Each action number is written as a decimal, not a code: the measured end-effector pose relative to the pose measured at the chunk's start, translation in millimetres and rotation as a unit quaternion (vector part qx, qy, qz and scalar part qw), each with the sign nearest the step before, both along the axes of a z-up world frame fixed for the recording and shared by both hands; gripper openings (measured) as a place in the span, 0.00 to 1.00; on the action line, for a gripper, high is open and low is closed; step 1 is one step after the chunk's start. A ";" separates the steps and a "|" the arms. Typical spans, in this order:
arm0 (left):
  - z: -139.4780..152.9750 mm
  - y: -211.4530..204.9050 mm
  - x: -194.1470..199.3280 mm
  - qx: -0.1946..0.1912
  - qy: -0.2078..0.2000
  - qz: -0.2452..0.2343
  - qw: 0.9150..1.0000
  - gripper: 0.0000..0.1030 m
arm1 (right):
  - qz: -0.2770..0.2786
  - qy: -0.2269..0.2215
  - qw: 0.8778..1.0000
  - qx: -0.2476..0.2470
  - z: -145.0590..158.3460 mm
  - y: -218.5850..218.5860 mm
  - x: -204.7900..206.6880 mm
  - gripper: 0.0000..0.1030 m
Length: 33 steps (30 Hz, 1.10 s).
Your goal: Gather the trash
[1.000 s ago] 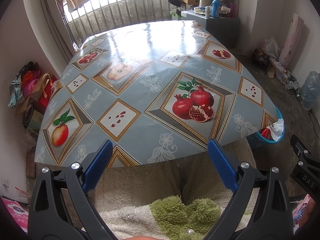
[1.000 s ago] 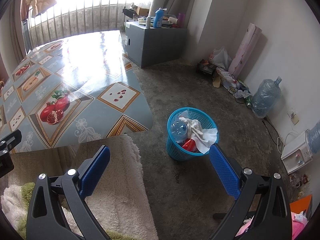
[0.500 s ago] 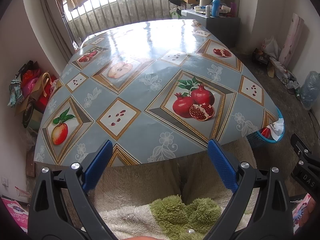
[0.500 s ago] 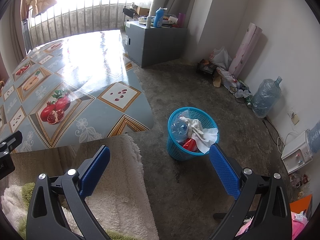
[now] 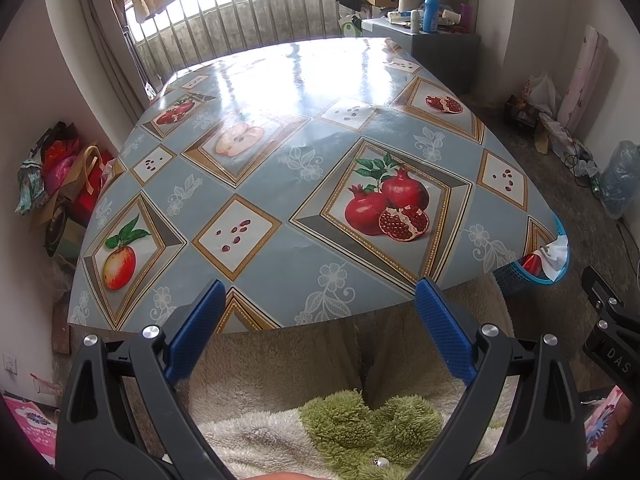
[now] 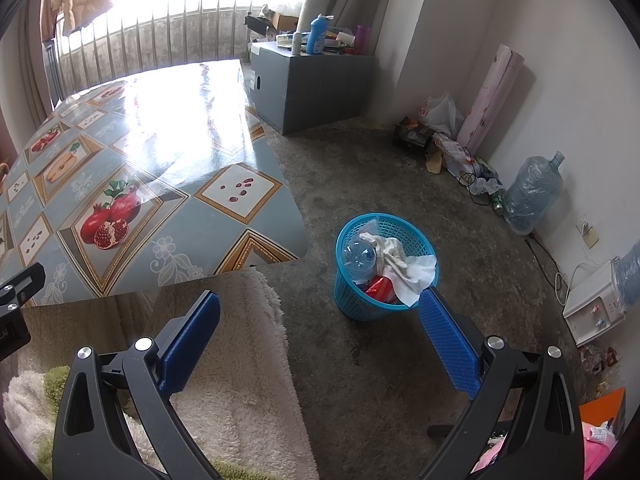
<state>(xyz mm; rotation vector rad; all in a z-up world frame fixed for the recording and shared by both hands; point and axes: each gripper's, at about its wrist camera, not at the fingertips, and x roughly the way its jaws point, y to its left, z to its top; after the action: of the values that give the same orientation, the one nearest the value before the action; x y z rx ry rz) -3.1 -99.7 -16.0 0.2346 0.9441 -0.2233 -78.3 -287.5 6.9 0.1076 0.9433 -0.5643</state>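
Blue fingers (image 5: 196, 330) of the left gripper (image 5: 318, 334) gape wide and empty over a table (image 5: 280, 248) showing no trash, while the right gripper (image 6: 320, 344), equally wide and empty, faces the basket (image 6: 352, 304) on the floor, which holds the trash (image 6: 394, 268), likely finished.

- A fruit-patterned tablecloth (image 5: 304, 184) covered the table, glaring under the barred window (image 5: 240, 12).
- A grey cabinet (image 6: 316, 88) stood against the white wall (image 6: 560, 60).
- The concrete floor (image 6: 400, 184) was bare.
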 end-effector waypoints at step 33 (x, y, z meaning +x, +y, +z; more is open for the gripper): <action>0.2 -2.0 -1.0 0.001 -0.001 0.000 1.000 0.89 | -0.004 -0.004 1.000 0.003 -1.8 2.7 -0.3 0.94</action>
<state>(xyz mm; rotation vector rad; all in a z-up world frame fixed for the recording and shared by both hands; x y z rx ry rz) -4.1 -101.7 -15.8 0.2371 0.9433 -0.2215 -78.6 -284.8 5.1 0.1187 0.9379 -0.5690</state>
